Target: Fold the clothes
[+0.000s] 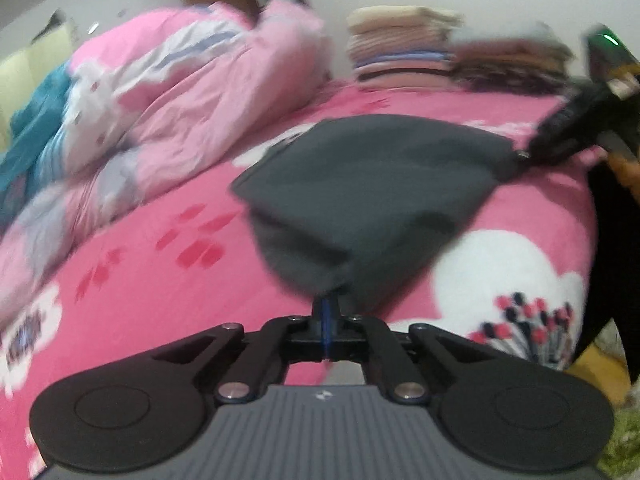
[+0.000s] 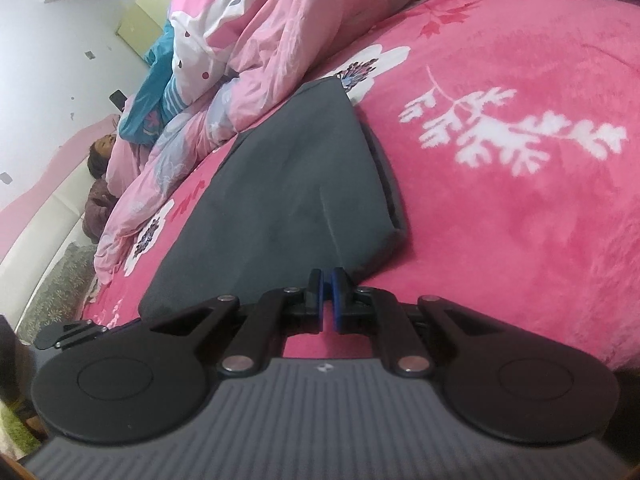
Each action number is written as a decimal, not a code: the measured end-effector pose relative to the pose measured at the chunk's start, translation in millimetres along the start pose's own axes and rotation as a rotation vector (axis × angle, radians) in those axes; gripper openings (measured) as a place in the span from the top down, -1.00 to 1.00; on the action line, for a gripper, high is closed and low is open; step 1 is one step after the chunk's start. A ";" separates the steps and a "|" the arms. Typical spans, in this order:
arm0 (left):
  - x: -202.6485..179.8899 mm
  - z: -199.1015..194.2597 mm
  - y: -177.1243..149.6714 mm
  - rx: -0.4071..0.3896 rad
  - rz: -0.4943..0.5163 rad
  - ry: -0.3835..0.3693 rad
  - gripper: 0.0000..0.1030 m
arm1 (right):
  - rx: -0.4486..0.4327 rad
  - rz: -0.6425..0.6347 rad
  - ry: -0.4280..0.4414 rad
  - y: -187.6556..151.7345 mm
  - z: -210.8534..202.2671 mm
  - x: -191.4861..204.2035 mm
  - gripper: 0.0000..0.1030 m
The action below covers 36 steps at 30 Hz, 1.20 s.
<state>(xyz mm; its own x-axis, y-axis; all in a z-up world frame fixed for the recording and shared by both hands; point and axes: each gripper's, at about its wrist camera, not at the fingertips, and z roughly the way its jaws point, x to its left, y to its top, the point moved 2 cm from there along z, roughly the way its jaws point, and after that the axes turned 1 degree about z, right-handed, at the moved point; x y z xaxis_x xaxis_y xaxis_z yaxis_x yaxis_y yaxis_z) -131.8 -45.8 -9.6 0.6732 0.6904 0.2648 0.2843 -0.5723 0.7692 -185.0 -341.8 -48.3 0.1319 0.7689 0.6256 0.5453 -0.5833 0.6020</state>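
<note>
Both cameras ride low behind their own jaws, tilted down at the bed [image 1: 160,280]. The left view looks across it toward stacked folded clothes [image 1: 400,48] by the wall. The right view looks along the bed toward the rumpled quilt [image 2: 280,32]. Both share the grey garment [image 1: 360,184] close ahead, bedspread and quilt.

Open pink bedspread [image 1: 168,280] lay clear from 7 to 9 o'clock of the grey garment [image 1: 360,184]. Rumpled quilt [image 1: 180,92] blocked 10 o'clock. Folded stacks [image 1: 400,48] walled off 12 to 1 o'clock. Bare bedspread ran right in the right wrist view.
</note>
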 end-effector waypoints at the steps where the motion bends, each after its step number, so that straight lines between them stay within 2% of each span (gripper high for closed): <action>1: 6.2 -1.3 -0.9 0.000 -0.040 0.007 0.99 | 0.000 0.000 0.001 -0.1 0.1 -0.1 0.95; 4: 22.2 -12.8 2.0 -0.020 -0.157 0.032 0.99 | 0.000 0.001 0.003 -0.4 0.3 -0.5 0.95; 7: 25.9 -25.8 14.0 -0.074 -0.235 0.008 0.95 | 0.000 0.002 0.004 -0.5 0.9 -1.2 0.95; 10: 17.0 -26.1 32.6 -0.130 -0.295 -0.065 0.89 | -0.001 0.000 0.001 -1.1 1.2 -1.4 0.95; 12: 8.2 -21.9 45.5 -0.159 -0.330 -0.123 0.75 | -0.002 -0.008 -0.003 -1.8 0.8 -0.5 0.95; 15: -9.7 6.2 52.4 -0.100 -0.361 -0.180 0.68 | -0.001 -0.016 -0.013 -2.0 -0.9 1.8 0.94; 17: -14.4 29.0 44.6 -0.020 -0.386 -0.192 0.68 | 0.009 -0.025 -0.024 -0.8 -3.8 6.0 0.93; 19: -8.9 40.9 33.0 0.026 -0.446 -0.210 0.73 | 0.013 -0.046 -0.030 3.3 -11.1 15.3 0.88; 20: -5.9 44.9 28.4 0.040 -0.472 -0.220 0.75 | -0.003 -0.066 -0.015 7.9 -16.7 22.0 0.88; 23: 4.7 40.7 24.5 0.020 -0.524 -0.248 0.75 | -0.073 -0.121 0.016 25.9 -26.0 37.7 0.86; 26: 8.0 39.8 22.3 0.017 -0.523 -0.247 0.75 | -0.081 -0.124 -0.007 37.1 -8.8 31.0 0.80; 29: 12.1 41.3 21.3 0.025 -0.550 -0.268 0.75 | 0.018 -0.076 -0.110 34.8 26.0 6.5 0.83; 30: 14.9 38.4 23.6 0.023 -0.550 -0.267 0.72 | 0.019 -0.060 -0.106 36.5 26.9 4.9 0.82; 31: 18.2 33.8 26.6 0.011 -0.540 -0.263 0.69 | 0.022 -0.069 -0.107 42.1 24.5 10.2 0.81; 33: 24.3 24.4 35.4 -0.031 -0.505 -0.255 0.49 | 0.022 -0.129 -0.131 57.5 19.1 25.9 0.74; 36: 37.2 27.3 57.1 -0.076 -0.474 -0.247 0.32 | -0.017 -0.177 -0.071 87.2 19.5 47.6 0.67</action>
<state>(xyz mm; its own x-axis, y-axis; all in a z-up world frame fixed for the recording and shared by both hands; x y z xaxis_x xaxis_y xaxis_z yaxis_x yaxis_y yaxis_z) -71.9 -64.9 28.3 0.6259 0.7354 -0.2595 0.5522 -0.1830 0.8133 -115.0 -351.0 24.2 0.0937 0.8761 0.4729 0.5512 -0.4412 0.7082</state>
